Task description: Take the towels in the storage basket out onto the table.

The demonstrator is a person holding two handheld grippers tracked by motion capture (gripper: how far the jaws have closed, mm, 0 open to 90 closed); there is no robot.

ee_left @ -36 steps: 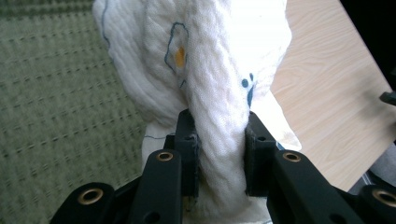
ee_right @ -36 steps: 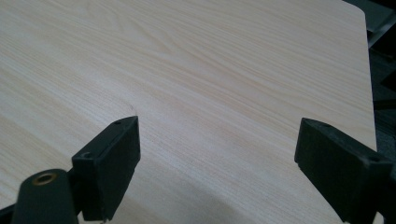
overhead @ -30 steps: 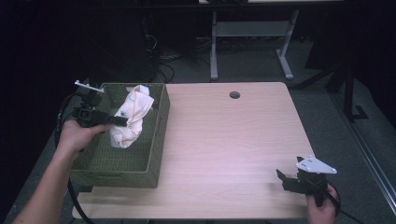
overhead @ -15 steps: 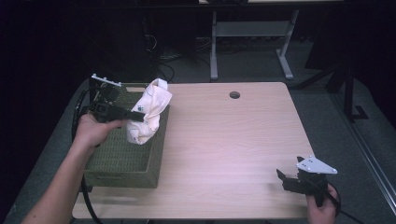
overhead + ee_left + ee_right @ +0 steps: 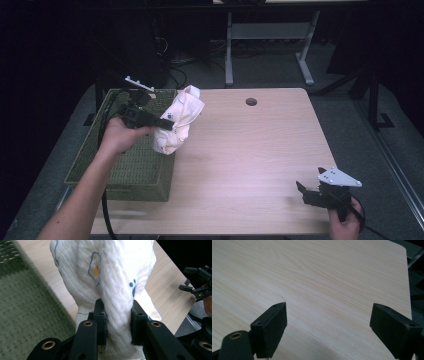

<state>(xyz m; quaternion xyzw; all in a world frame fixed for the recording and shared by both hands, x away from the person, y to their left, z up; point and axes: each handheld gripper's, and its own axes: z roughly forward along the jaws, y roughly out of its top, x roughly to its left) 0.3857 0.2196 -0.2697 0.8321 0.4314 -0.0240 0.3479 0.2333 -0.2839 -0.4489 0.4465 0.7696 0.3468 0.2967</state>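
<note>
A white quilted cloth (image 5: 179, 125) with small blue and orange prints hangs bunched from my left gripper (image 5: 168, 122), which is shut on it. In the left gripper view both black jaws pinch a thick fold of the cloth (image 5: 110, 290). The cloth hangs over the right rim of the green woven basket (image 5: 120, 170), partly above the wooden table (image 5: 250, 150). My right gripper (image 5: 302, 190) rests at the table's front right corner, held by a hand. Its jaws stand wide open over bare wood, with the right gripper (image 5: 328, 327) holding nothing.
The basket sits at the table's left edge. A round cable hole (image 5: 251, 101) lies near the far edge. A metal stand (image 5: 270, 35) and cables are on the dark floor behind the table. In the left gripper view the other gripper (image 5: 198, 281) shows at the far right.
My left gripper has carried the cloth up out of the basket and to the right, so it now hangs over the basket's right rim. The right gripper has stayed put.
</note>
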